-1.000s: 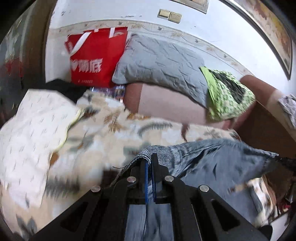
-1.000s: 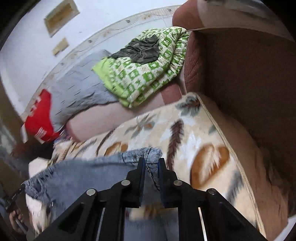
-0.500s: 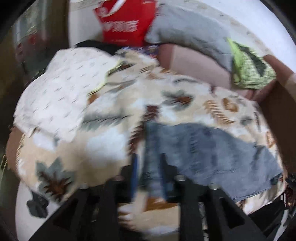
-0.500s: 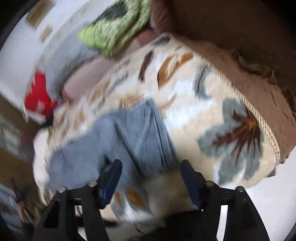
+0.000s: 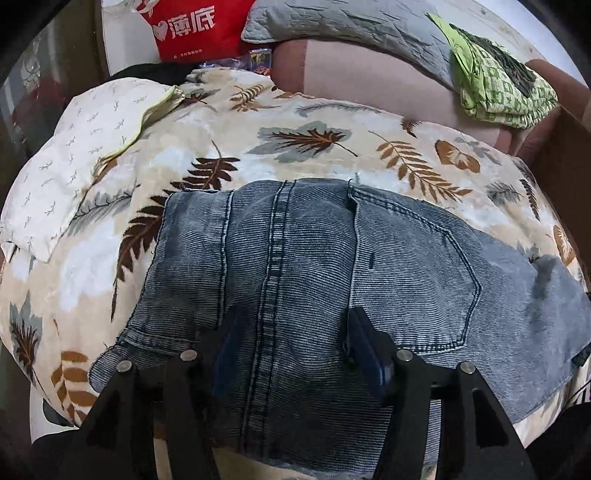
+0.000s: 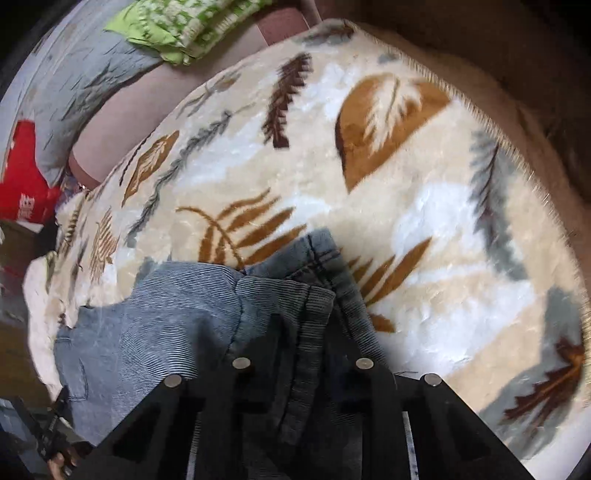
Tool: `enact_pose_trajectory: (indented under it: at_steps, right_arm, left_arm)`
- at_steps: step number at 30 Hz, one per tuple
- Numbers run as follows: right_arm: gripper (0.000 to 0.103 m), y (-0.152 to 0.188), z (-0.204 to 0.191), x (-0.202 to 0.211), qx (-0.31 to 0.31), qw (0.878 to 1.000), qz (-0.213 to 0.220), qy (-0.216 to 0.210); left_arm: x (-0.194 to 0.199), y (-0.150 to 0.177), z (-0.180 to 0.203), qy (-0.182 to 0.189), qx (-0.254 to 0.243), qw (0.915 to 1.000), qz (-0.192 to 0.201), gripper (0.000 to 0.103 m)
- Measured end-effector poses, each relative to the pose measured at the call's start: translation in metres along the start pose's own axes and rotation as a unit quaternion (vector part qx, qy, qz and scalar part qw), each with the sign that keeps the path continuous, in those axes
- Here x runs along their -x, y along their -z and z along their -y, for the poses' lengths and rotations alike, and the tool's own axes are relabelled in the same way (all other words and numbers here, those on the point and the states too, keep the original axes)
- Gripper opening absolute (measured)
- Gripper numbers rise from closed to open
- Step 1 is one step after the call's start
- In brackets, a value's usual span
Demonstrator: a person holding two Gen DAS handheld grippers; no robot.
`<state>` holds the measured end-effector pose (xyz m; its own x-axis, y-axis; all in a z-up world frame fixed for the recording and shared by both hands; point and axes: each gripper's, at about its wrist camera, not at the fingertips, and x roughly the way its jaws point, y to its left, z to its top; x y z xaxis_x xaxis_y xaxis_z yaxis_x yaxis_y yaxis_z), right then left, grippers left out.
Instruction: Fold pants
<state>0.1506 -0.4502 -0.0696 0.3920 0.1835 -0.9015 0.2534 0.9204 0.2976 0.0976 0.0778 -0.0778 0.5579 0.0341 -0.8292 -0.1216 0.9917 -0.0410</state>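
While the jeans lie folded on the leaf-print blanket, back pocket and centre seam facing up, the left tool sits over them with its jaws spread wide, gripping nothing, one finger either side of the seam. Over on the right wrist view, the right tool is also spread apart, with a bunched hem edge of the jeans lying between its fingers but not pinched.

Lots of stuff around the blanket: a white patterned cloth overlapping its left side, a red bag with white lettering behind that, a grey quilted pillow along the pink sofa back, and a green checked bundle at the pillow's right end. A brown armrest borders the blanket's fringed edge in the right view.
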Motion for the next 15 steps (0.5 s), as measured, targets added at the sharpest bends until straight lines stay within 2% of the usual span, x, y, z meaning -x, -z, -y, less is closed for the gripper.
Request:
enact_pose_trajectory:
  at_steps: [5,7,9,10,11,12,13,15]
  right_arm:
    - [0.022,-0.013,-0.023,0.041,0.058,0.993,0.078,0.060]
    - [0.022,-0.021,-0.031,0.046,0.071,0.990,0.095,0.078]
    - [0.025,-0.024,-0.038,0.042,0.092,0.982,0.114,0.121]
    - [0.025,-0.024,-0.040,0.031,0.100,0.980,0.110,0.133]
    - [0.034,-0.023,-0.038,0.018,0.105,0.981,0.090,0.135]
    - [0.055,-0.021,-0.033,0.001,0.102,0.985,0.044,0.131]
    - [0.060,-0.014,-0.024,-0.009,0.086,0.988,0.015,0.125]
    - [0.060,-0.001,-0.016,0.005,0.066,0.991,0.043,0.105]
  left_arm:
    - [0.002,0.002,-0.002,0.000,-0.004,1.0000,0.000,0.063]
    - [0.001,0.002,-0.003,0.002,-0.003,1.0000,0.000,0.063]
    - [0.001,0.004,-0.003,0.001,-0.003,1.0000,0.002,0.065]
    - [0.000,0.004,-0.002,0.000,-0.003,1.0000,0.002,0.066]
    - [-0.001,0.004,-0.002,-0.002,-0.004,1.0000,0.002,0.067]
    - [-0.001,0.004,-0.002,-0.003,-0.006,1.0000,0.002,0.067]
    - [-0.001,0.004,-0.001,-0.004,-0.009,1.0000,0.002,0.067]
    - [-0.001,0.003,-0.003,-0.001,-0.011,0.9999,0.002,0.068]
